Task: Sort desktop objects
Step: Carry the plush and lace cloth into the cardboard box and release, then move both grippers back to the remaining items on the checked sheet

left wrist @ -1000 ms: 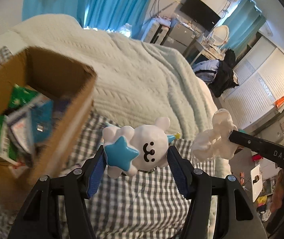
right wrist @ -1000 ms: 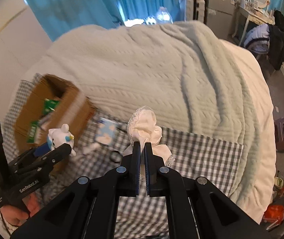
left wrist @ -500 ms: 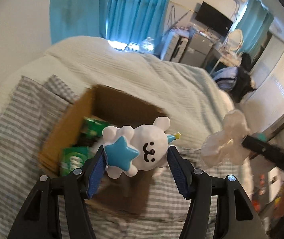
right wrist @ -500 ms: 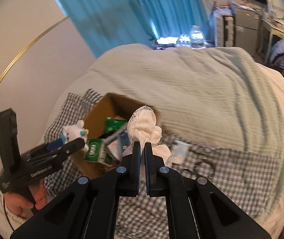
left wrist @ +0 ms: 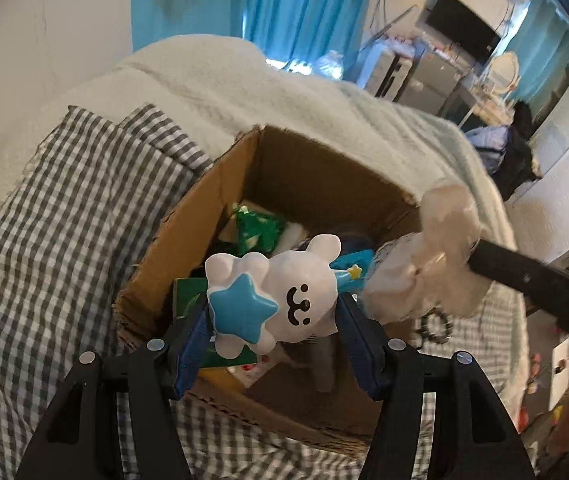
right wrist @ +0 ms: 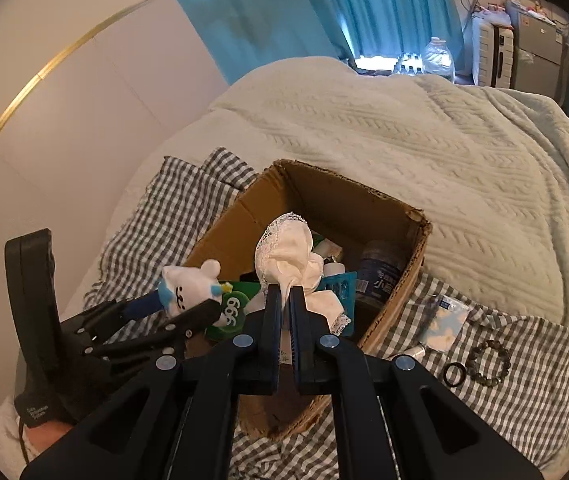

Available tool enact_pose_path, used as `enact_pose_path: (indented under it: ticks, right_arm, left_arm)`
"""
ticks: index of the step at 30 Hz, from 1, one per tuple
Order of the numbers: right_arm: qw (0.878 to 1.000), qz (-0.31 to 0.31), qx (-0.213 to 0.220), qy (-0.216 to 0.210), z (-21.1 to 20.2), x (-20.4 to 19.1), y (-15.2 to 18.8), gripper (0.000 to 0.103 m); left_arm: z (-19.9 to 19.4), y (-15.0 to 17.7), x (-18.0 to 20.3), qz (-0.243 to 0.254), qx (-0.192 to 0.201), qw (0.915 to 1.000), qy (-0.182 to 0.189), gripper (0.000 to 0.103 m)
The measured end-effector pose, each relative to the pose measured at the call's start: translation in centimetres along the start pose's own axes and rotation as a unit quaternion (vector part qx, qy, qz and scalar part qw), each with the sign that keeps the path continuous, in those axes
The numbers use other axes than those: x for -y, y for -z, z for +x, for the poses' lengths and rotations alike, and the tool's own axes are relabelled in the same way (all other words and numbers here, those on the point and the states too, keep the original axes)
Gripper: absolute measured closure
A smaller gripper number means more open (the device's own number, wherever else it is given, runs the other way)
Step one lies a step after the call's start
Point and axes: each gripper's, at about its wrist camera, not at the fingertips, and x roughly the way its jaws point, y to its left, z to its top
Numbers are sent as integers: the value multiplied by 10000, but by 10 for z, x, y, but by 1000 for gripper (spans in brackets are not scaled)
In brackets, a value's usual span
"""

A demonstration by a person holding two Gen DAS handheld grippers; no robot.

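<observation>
Nearest, the left gripper [left wrist: 274, 334], black-framed with blue finger pads, was clamped at a middling width on a white plastic bear-like figurine with a blue star on its side [left wrist: 280, 300], one pad on each flank; the figurine hung above the near end of the box. The right gripper [right wrist: 284, 300], its jaws all but closed, pinched the gathered neck of a crumpled cream cloth with a lace edge [right wrist: 288, 256], the bundle standing up above the fingertips and over the box's interior.

Below both: an open brown cardboard box [right wrist: 416, 240], set on a grey-and-white checked cloth [right wrist: 524, 380]. Contents visible (partly hidden by the held items): a green packet printed 999 [right wrist: 233, 312], a dark blue-labelled bottle lying at the right end [right wrist: 380, 272], a teal card-like pack [right wrist: 342, 286], other small pieces too obscured to name.

On the checked cloth, right of the box and apart from it: a small pale-blue packet with white cloud print [right wrist: 446, 324], a grey beaded bracelet [right wrist: 488, 362], a black ring-shaped band [right wrist: 454, 374] just beside the bracelet.

Beyond: a pale green cable-knit blanket [right wrist: 424, 136] over a bed, then turquoise curtains [right wrist: 324, 4], with clear water bottles [right wrist: 436, 58] at the window foot.
</observation>
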Motion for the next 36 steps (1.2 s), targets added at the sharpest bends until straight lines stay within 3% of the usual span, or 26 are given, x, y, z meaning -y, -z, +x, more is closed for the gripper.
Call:
enact_pose_path:
  ticks: [4,5,6,7,8,15,20,27,31,36]
  right_arm:
    - [9999,123,65,-22,-1,7,-4,94]
    - [9998,158,125,-35,-5,10,-5,83]
    - [9997,180,189,-41,-9,11,-5,69]
    - [9994,211,273,-44,-14,13,-5,64]
    - [9992,235,312,-66,-18,14,-5,61]
    - [9982,249,510,-185,-51,17,-2,61]
    - [9982,79,599,55,-74,33,5,61]
    - [9965,325,537,557,-105,100,24,61]
    - [9944,447,425,864,-116,139,36,60]
    - [9913,366,62,1259,-114,181,55,60]
  left_arm:
    - [-2,-1,2,-28,75,10000,56,39]
    - [-5,-2,3,-49,138,9999,52,35]
    - [-7,-2,5,-60,176,9998,10,22]
    - [-9,-3,7,-69,216,9997,-86,12]
    - [-12,-2,9,-79,278,9994,-181,12]
    - [-26,-1,20,-155,330,9988,-330,12]
    - [-41,5,48,124,496,9981,-336,10]
    - [-46,19,115,813,764,9923,-537,7]
    - [-37,32,160,1281,857,9870,-464,4]
    - [-8,56,198,1276,693,9893,-164,4]
